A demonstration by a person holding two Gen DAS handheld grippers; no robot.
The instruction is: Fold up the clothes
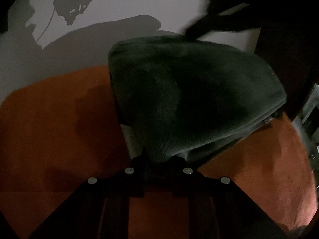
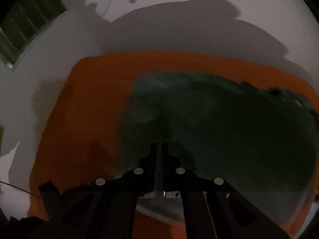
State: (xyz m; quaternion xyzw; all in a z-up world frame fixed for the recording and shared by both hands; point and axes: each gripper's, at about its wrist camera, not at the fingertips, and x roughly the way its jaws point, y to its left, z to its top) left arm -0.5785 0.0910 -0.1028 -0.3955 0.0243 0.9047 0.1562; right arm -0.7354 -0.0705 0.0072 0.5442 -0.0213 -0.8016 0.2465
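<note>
Left wrist view shows the left gripper (image 1: 159, 157) with its fingers pinching a corner of the dark green garment (image 1: 189, 91), which lies already doubled over on the orange cloth (image 1: 49, 129). In the right wrist view the right gripper (image 2: 159, 147) hangs over the garment with fingers pressed together, holding nothing. I judge at least one fold is made and more remain.

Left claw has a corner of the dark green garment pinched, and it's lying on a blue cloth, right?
Not blue. The cloth under the dark green garment is orange, as the left wrist view shows. The rest holds: the left claw is closed on the garment's near corner.
</note>
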